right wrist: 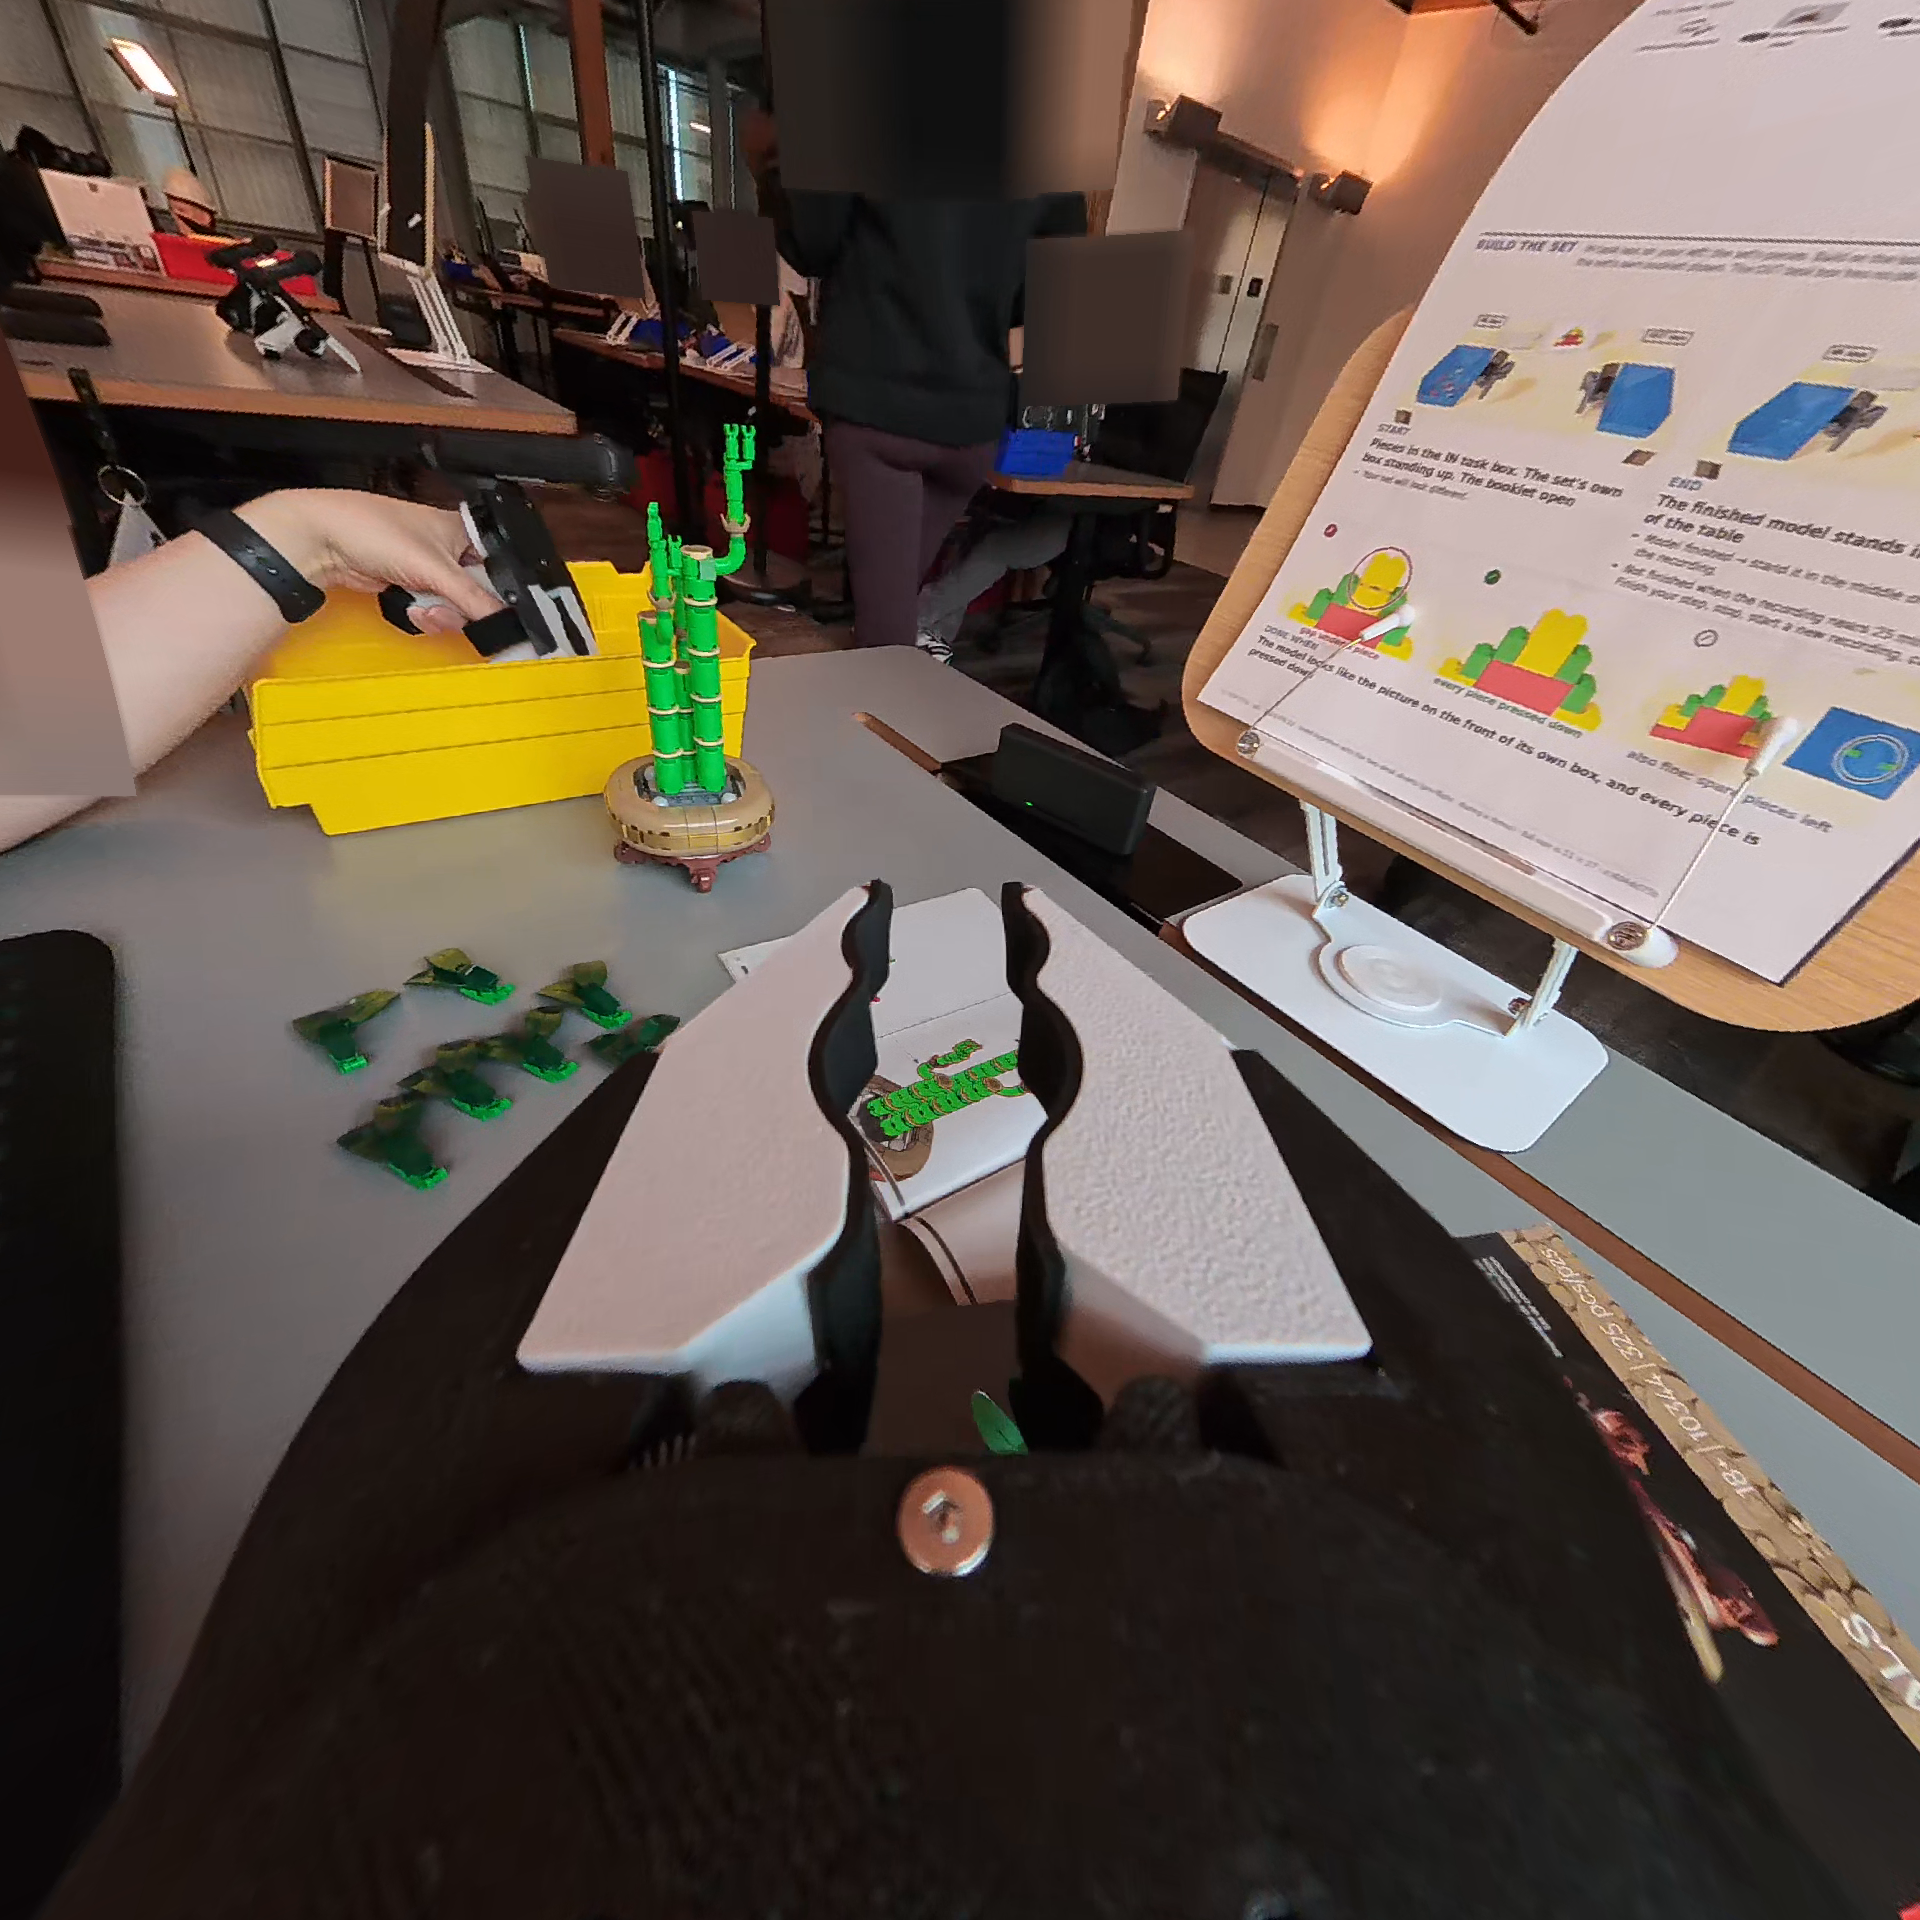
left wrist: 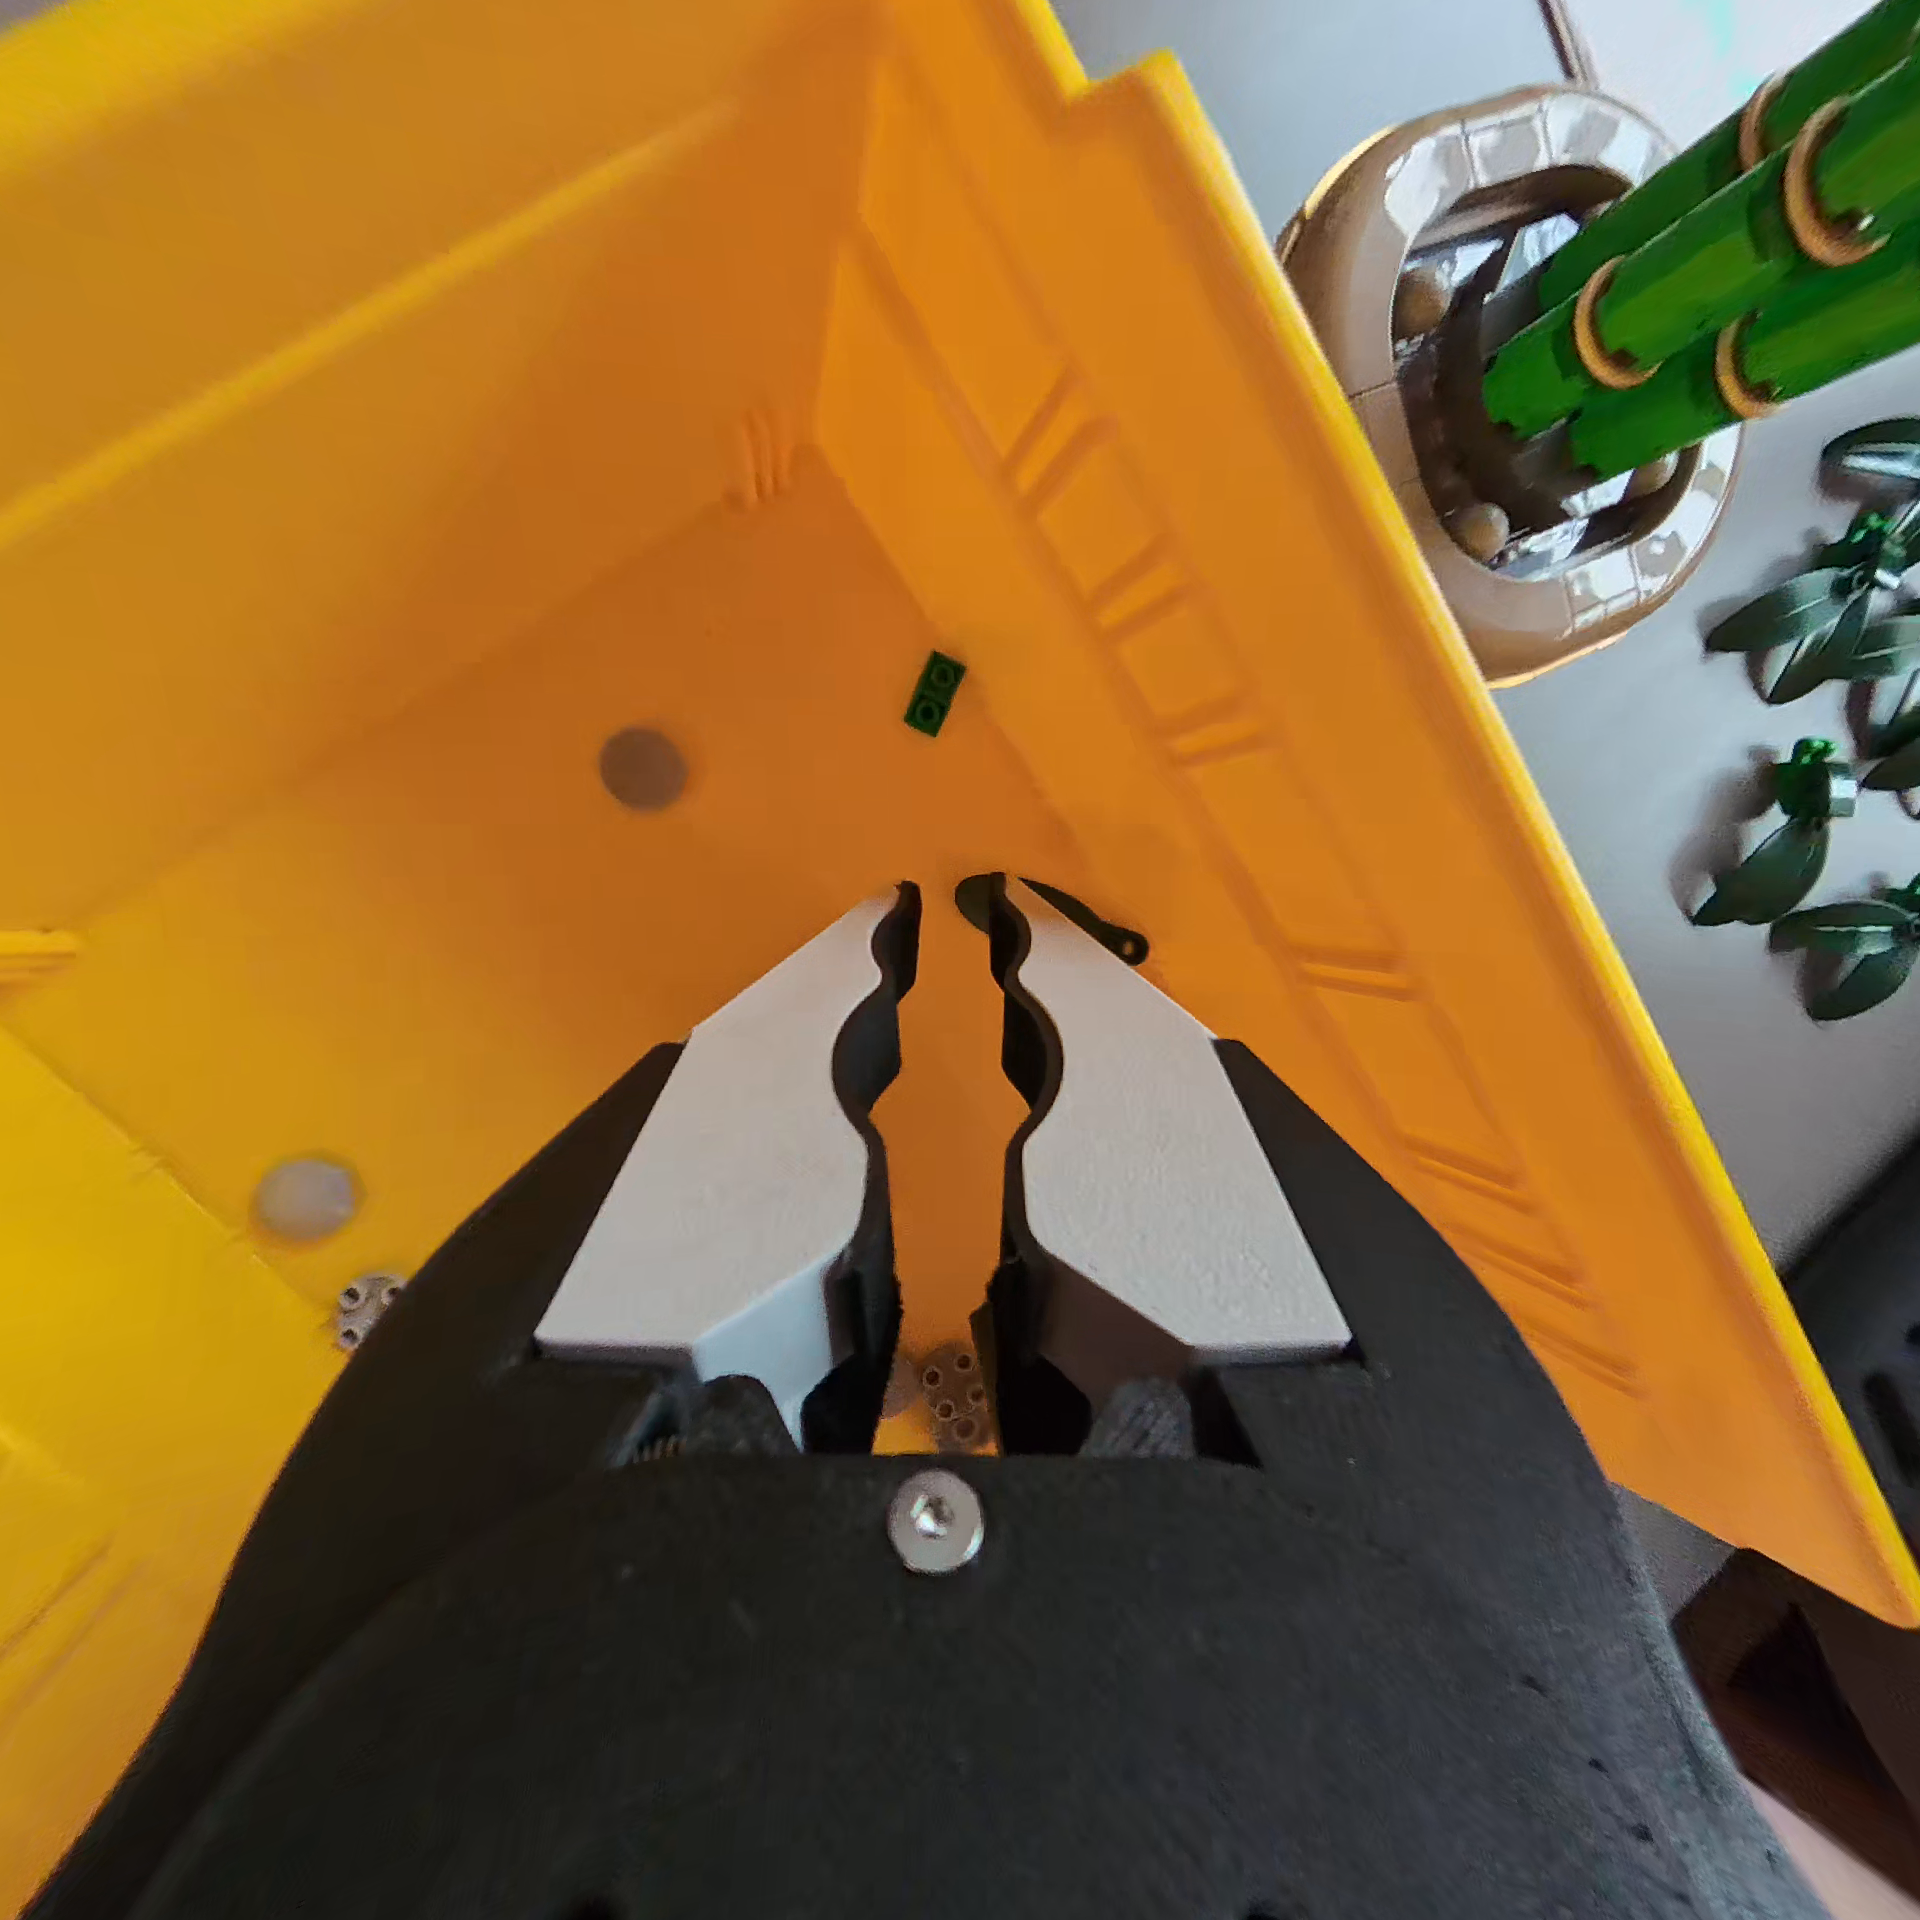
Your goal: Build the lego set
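My left gripper (left wrist: 937, 891) is down inside the yellow bin (left wrist: 416, 520), its jaws a narrow gap apart with nothing between them. A thin dark piece (left wrist: 1091, 923) lies just right of its right fingertip. A small green plate (left wrist: 935, 694) lies farther ahead on the bin floor. The bamboo model (right wrist: 686, 665) stands upright in its tan pot (right wrist: 688, 816) beside the bin (right wrist: 416, 748). Several green leaf assemblies (right wrist: 478, 1039) lie on the table. My right gripper (right wrist: 943, 894) is open and empty above the open instruction booklet (right wrist: 956, 1101).
Small grey pieces (left wrist: 951, 1392) lie in the bin. A document stand (right wrist: 1558, 644) with a printed sheet is at the right, a black box (right wrist: 1070, 790) behind it, the set's box (right wrist: 1714, 1558) at lower right. A black pad (right wrist: 52, 1247) is at left. A person stands beyond the table. The right gripper is farther from the small green plate (left wrist: 935, 694), some 50 centimetres, than the left, some 5 centimetres.
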